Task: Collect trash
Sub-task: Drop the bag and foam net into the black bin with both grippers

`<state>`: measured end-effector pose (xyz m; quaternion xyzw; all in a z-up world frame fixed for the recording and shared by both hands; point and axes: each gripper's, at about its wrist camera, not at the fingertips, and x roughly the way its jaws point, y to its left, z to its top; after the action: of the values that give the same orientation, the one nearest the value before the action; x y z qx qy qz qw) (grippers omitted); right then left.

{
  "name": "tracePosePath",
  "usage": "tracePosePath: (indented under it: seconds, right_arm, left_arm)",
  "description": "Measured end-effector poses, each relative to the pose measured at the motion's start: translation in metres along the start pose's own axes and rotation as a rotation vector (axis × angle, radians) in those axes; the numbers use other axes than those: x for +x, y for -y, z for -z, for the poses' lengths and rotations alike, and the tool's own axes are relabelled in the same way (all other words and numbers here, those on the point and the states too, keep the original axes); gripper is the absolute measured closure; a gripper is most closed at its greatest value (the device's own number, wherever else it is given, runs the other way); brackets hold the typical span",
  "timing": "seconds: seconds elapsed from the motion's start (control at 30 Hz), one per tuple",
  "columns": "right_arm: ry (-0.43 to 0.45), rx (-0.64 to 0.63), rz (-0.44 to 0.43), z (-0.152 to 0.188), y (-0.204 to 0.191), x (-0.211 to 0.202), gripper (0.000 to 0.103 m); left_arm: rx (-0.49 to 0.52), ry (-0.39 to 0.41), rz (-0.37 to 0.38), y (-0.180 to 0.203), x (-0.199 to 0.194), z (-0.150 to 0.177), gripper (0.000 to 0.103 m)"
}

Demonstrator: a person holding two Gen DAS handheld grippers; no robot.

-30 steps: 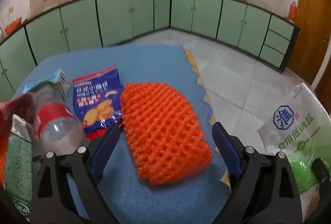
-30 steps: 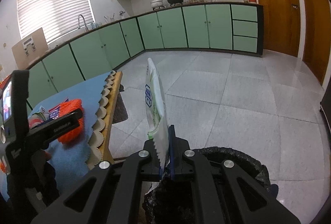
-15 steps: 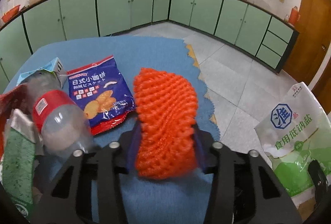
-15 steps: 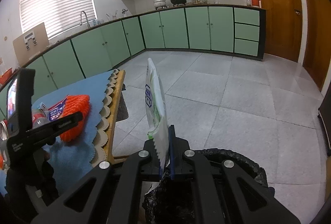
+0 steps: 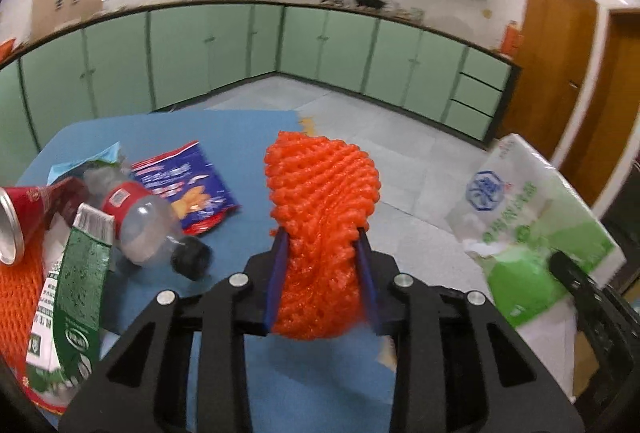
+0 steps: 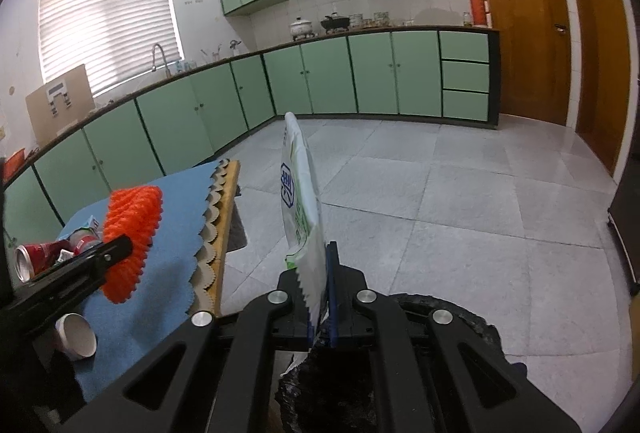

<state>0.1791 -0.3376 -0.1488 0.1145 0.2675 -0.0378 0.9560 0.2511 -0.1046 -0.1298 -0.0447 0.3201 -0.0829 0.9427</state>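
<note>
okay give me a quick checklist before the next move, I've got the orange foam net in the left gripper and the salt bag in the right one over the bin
1. Left gripper shut on the orange foam net: ok, the net is squeezed between both fingers.
2. Net lifted off the blue tablecloth: ok, the right wrist view shows it raised.
3. Right gripper shut on the salt bag: ok, the bag stands upright, pinched at its lower edge.
4. Salt bag over the black bin bag: ok, the bin opening lies just under the gripper.
5. Room inside the bin: cannot tell, its inside is dark.
6. Trash left on the table: not ok, plastic bottle, red can and snack packet remain.
</note>
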Motion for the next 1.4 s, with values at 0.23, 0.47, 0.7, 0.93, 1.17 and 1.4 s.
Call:
tracePosePath:
  seconds: [0.23, 0.47, 0.7, 0.93, 1.17, 1.4]
  right_arm:
    - [-0.022, 0.055, 0.083, 0.015, 0.043, -0.019, 0.098]
    - [-0.076, 0.109, 0.145, 0.038, 0.078, -0.02, 0.098]
    - [-0.138, 0.151, 0.17, 0.055, 0.098, -0.011, 0.093]
    - [-0.111, 0.158, 0.174, 0.052, 0.1, -0.014, 0.075]
    - [-0.057, 0.147, 0.21, 0.04, 0.098, -0.028, 0.063]
    - [-0.018, 0.165, 0.237, 0.033, 0.107, -0.043, 0.056]
  left_arm:
    - [0.099, -0.059, 0.144, 0.057, -0.005, 0.022, 0.072]
    - [0.158, -0.16, 0.226, 0.096, 0.023, 0.051, 0.07]
    - [0.196, -0.261, 0.249, 0.117, 0.054, 0.07, 0.058]
    - [0.184, -0.23, 0.246, 0.114, 0.053, 0.064, 0.047]
    - [0.178, -0.209, 0.272, 0.112, 0.04, 0.065, 0.036]
    - [0.189, -0.185, 0.315, 0.116, 0.03, 0.06, 0.031]
